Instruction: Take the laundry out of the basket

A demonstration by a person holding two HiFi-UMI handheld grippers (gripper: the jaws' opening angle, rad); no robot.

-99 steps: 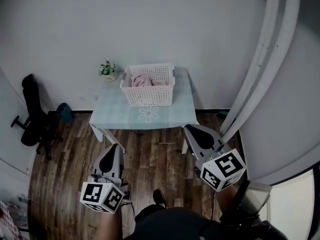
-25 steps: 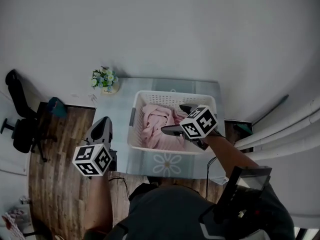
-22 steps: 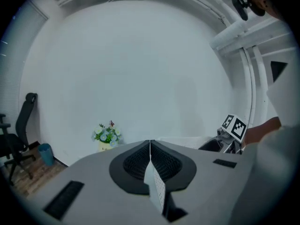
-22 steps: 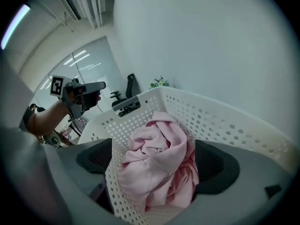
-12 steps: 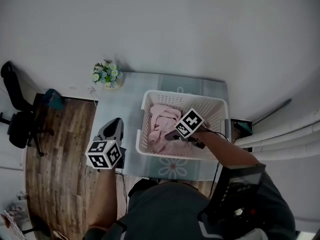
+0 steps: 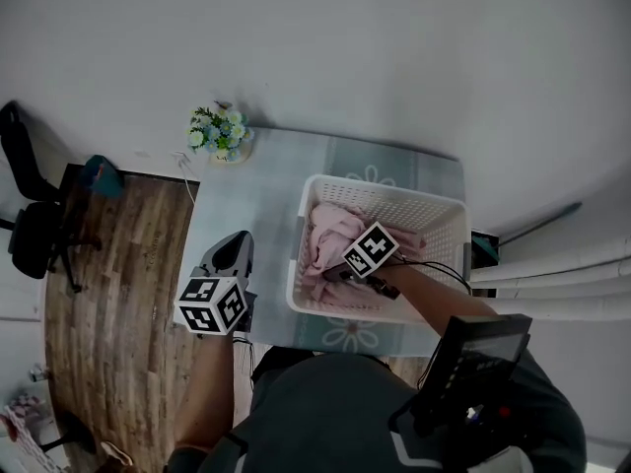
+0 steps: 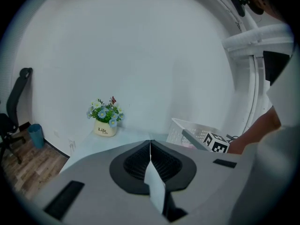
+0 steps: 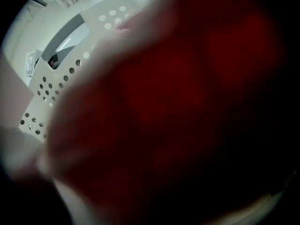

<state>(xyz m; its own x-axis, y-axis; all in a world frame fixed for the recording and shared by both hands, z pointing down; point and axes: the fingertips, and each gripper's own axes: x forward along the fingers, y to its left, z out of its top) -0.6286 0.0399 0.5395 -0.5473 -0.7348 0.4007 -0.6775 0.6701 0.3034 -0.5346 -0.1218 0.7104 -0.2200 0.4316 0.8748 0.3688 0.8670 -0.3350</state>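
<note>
Your pale tabletop (image 6: 246,200) stands against a white wall (image 6: 345,47) on a wood-plank floor (image 6: 118,294). A small pot of flowers (image 6: 219,134) sits at its far corner, well beyond the fingers of your left gripper (image 6: 237,240), which are pressed together on nothing. To their right is the white basket (image 6: 394,197), with the pink laundry (image 6: 330,230) inside. Your right gripper (image 6: 335,270) has just been spreading its fingers wide and is pushed into that cloth, with no grip on it yet. 1 second ago it hovered above the rim, and both grippers have dropped since.
</note>
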